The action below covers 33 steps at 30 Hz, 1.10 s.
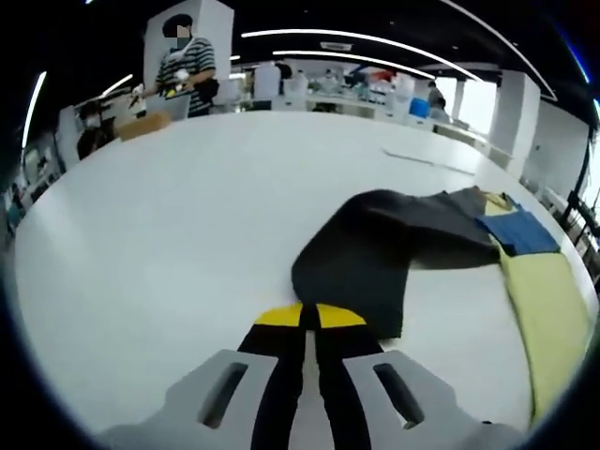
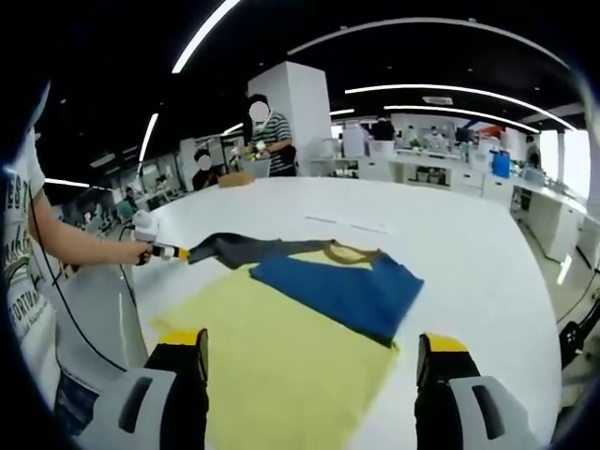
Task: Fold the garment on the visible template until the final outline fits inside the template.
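A blue garment (image 2: pixel 342 286) lies across the far end of the pale yellow template (image 2: pixel 281 366) on a white table (image 2: pixel 450 234). Its dark grey part (image 2: pixel 246 247) stretches off the template to the left. A person's hand holds my left gripper (image 2: pixel 178 251) at the end of that grey part. From the left gripper view, my left gripper (image 1: pixel 309 317) has its yellow-tipped jaws pressed together on the edge of the dark grey fabric (image 1: pixel 375 267), with the blue part (image 1: pixel 520 230) and template (image 1: pixel 548 314) beyond. My right gripper (image 2: pixel 312 352) hovers open over the template's near end, holding nothing.
The white table (image 1: pixel 187 234) is wide, with bare surface left of the garment. A person in a striped shirt (image 1: pixel 187 70) stands by a cardboard box (image 1: pixel 145 124) at the far edge. Shelves and benches fill the background. The holder's arm (image 2: pixel 75 246) is at left.
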{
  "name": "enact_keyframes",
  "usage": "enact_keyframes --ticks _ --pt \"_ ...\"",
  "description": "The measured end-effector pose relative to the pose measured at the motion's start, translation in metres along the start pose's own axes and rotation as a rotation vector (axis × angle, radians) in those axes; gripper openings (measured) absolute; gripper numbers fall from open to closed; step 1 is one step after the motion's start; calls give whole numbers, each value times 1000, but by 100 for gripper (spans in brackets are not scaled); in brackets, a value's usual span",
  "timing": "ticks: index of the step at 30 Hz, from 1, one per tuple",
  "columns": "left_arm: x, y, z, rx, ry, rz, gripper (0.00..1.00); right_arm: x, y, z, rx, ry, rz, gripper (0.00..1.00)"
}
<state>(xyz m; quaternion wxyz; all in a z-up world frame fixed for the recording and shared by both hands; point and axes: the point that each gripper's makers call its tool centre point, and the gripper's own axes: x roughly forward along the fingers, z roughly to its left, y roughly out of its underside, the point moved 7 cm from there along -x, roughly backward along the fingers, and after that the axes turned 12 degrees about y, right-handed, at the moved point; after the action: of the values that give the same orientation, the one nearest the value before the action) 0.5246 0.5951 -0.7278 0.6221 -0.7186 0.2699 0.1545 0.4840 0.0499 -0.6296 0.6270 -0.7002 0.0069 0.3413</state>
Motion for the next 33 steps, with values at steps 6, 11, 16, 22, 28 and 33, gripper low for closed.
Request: enact_keyframes --ticks 6,11,16,22,28,33 --pt "-8 -11 -1 -10 28 -36 1 1 1 -1 -2 -12 -4 90" --pt "-19 -20 -1 -1 36 -52 1 2 2 -1 -13 -21 2 90" --pt "-28 -28 3 9 38 -76 1 2 3 -1 -15 -26 5 91" --pt "-36 -34 9 46 15 -69 1 1 3 -1 -27 -16 4 89" --pt "-36 -36 20 67 -9 -48 1 0 3 -1 -28 -11 7 90" --pt "-30 -37 29 85 -35 -22 1 0 3 -2 -31 -9 11 90"
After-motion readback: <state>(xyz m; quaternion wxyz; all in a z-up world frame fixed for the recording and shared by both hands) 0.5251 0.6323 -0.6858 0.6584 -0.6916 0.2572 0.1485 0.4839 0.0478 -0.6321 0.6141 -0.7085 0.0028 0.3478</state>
